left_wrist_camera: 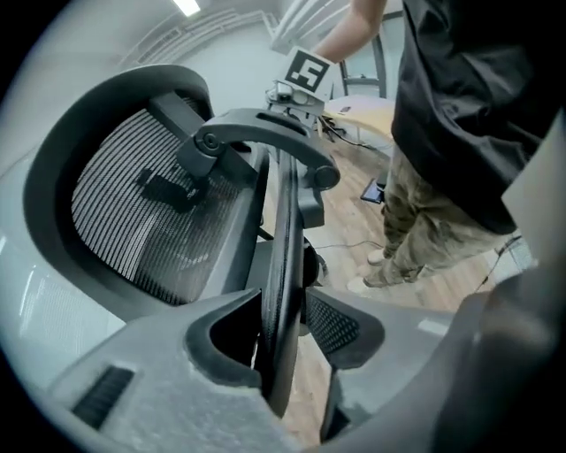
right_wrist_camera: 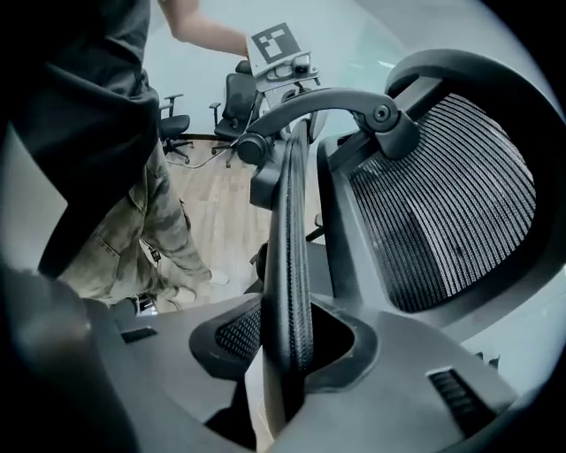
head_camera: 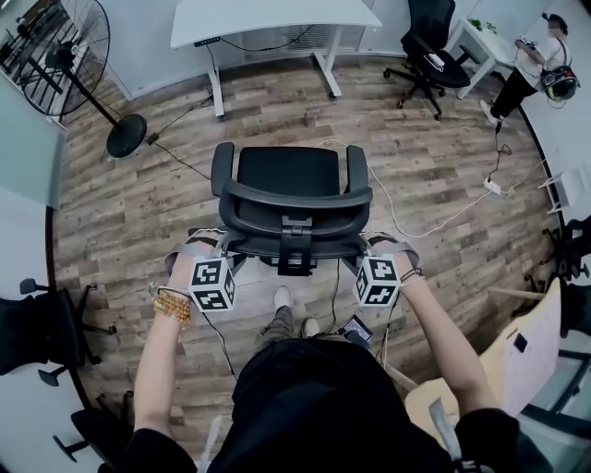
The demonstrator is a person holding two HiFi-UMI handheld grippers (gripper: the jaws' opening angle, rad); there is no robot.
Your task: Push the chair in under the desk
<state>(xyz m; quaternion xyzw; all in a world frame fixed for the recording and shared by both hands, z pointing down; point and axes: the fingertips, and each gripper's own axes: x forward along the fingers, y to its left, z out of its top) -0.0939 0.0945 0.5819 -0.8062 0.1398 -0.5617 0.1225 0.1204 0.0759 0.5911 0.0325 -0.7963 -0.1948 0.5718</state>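
Clearly the task is barely begun: the chair (head_camera: 286, 175) stands on the wooden floor (head_camera: 416, 166) in the middle of the head view, its seat facing twelve o'clock toward the white desk (head_camera: 268, 18). The desk sits well apart from it at the top edge. No part of the chair is under the desk yet, so by the look of it the whole push is still to do.

You stand at six o'clock, behind the backrest (head_camera: 295, 214). Your left gripper (head_camera: 222, 248) is at its nine o'clock side and your right gripper (head_camera: 371, 245) at its three o'clock side. In each gripper view the thin dark back rim (left_wrist_camera: 285, 265) runs upright between the jaws with the pads closed against it, so both grippers pinch the chair.

No box, bin or other container shows.
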